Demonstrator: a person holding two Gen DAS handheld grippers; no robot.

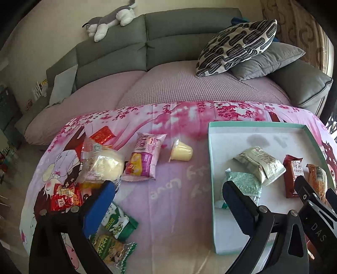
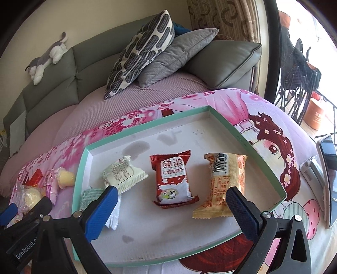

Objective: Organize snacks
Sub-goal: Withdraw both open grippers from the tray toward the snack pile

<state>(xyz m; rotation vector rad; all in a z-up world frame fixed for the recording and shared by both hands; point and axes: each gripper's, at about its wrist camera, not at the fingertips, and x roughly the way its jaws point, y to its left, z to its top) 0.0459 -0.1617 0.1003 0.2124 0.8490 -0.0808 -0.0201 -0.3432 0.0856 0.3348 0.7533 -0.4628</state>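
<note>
Item: a shallow white tray [image 2: 147,238] with a mint-green rim, lying on the right part of a pink cartoon-print cloth [image 1: 179,189] that is covering a table in front of a grey sofa [image 1: 168,27].

In the tray, left to right:
- a pale green packet [image 2: 89,195], lying near the left rim
- a white-green packet [image 2: 123,173], just beside the pale green one and overlapping its far edge
- a red-brown biscuit packet [image 2: 172,181], sitting mid-tray
- an orange-beige packet [image 2: 223,185], lying to the right, barcode side up

On the cloth, left of the tray:
- a yellow jelly cup [image 1: 182,150], tipped on its side, nearest the tray
- a pink-purple packet [image 1: 145,157], lying just left of the cup
- a clear-wrapped pale bun [image 1: 103,164], resting beside the pink-purple packet
- a shiny red packet [image 1: 103,134], lying far behind the bun
- small red sweets [image 1: 66,195], clustering near the left edge
- two green packets [image 1: 118,221], lying at the near edge, one overlapping the other

Tools:
- left gripper [image 1: 168,196], hanging over the cloth between the loose snacks and the tray, jaws spread wide, nothing between them
- right gripper [image 2: 171,206], hanging over the near part of the tray, jaws likewise released and gripping nothing

Surroundings: a patterned cushion [image 1: 236,46] leaning on a grey cushion [image 1: 267,61] at the sofa's right end; a plush dog [image 1: 111,19] lying along the sofa back.
</note>
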